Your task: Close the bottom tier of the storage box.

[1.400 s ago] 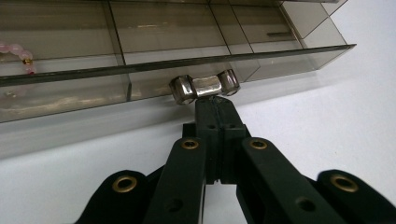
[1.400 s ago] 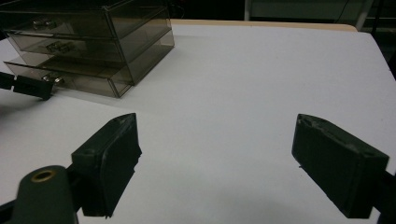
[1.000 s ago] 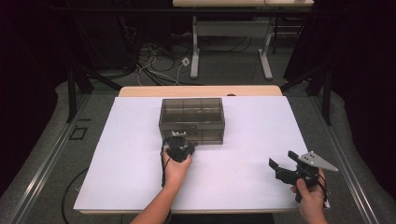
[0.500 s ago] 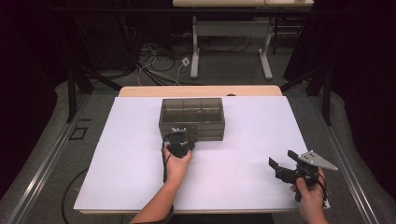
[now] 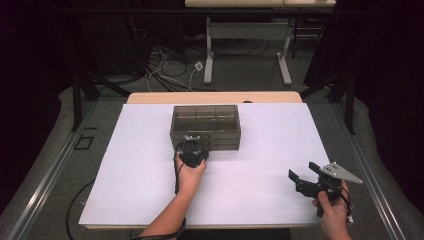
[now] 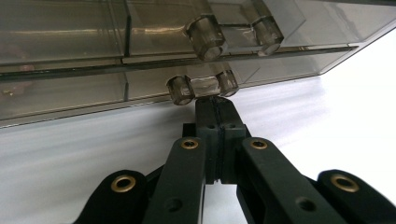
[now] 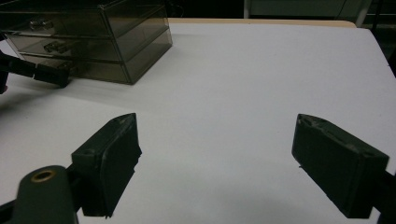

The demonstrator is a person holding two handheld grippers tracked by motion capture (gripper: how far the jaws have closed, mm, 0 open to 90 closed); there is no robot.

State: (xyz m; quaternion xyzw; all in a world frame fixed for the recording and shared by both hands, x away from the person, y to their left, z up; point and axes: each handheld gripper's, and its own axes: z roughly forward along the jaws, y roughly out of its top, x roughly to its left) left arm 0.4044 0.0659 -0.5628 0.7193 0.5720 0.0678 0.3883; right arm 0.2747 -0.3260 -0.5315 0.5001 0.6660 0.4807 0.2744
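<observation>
Looks like a lab or test room set up for recording, not anybody's home. The work surface is a plain table (image 5: 150,200) covered in a white sheet, wood edge showing along the far side, with black curtains (image 5: 380,75) hanging at both sides and the back so everything around it goes dark. Grey carpet floor (image 5: 45,165), a metal rail (image 5: 40,185) running along the left, and a bundle of loose cables (image 5: 165,65) lying on the floor behind. Farther back stands a desk frame with white metal legs (image 5: 245,50), office style. The fixed overhead camera angle fits a rigged capture station.
</observation>
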